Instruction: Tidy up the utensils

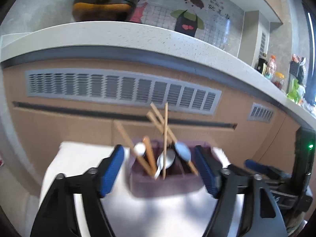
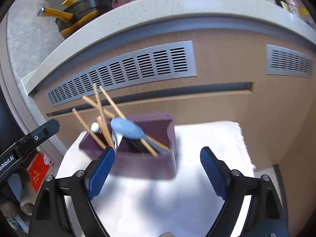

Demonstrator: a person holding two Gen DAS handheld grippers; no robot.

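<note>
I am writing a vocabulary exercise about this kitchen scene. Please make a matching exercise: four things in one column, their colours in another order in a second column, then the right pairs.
Things:
1. utensil holder
2. spoon handle
3. chopsticks
4. pan handle

Colours:
A. yellow
B. light blue
C. dark purple
D. light wood

Pairs: 1-C, 2-B, 3-D, 4-A

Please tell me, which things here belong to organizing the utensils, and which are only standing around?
Job: holder, chopsticks, blue spoon, metal spoon, white spoon.

Standing around: pan, jars, vent, white cloth.
</note>
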